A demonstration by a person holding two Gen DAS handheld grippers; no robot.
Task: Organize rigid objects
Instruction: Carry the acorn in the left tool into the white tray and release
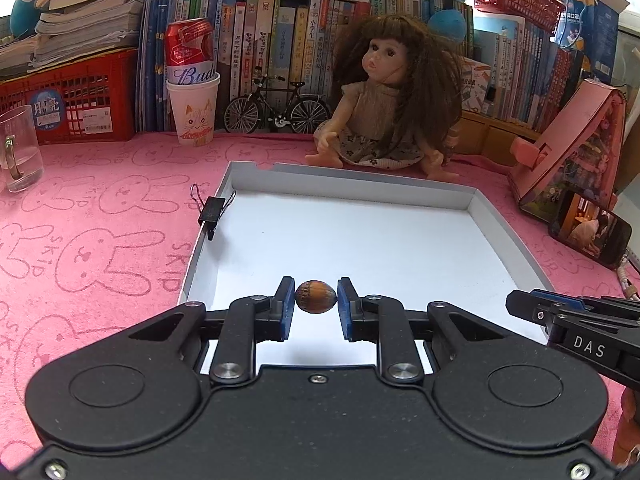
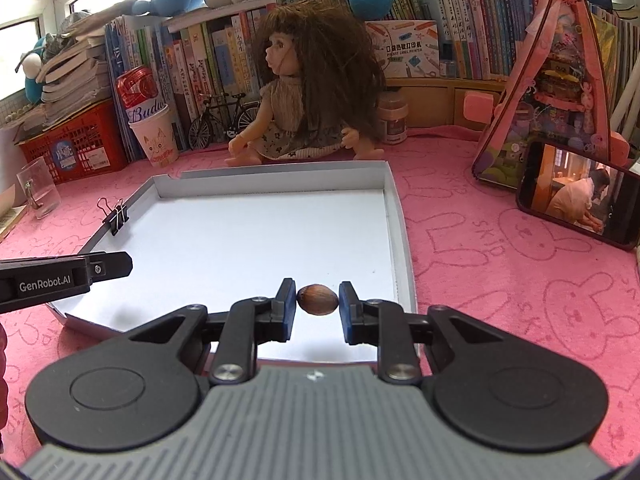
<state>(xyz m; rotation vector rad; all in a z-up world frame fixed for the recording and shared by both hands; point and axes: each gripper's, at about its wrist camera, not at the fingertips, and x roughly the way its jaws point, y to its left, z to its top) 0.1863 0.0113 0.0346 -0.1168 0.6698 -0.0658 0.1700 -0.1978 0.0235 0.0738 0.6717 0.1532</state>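
Here the left gripper [image 1: 316, 298] clamps an acorn-like nut [image 1: 315, 297] end to end above the white tray [image 1: 476, 204]; the right gripper [image 2: 317, 299] likewise pinches a smooth brown nut [image 2: 317, 299] over it. Both nuts look light, hard, rounded and slippery; a grip across the middle seems safer.

Surface: covered by a pink rabbit-print cloth [image 2: 500, 272]
Backdrop: lined with upright books [image 1: 280, 40]
Light: daylight admitted through a window [image 2: 24, 40]

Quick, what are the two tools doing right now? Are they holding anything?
Left tool: closed on a brown acorn-like nut, over the white tray.
Right tool: closed on a smooth brown nut, over the same tray.
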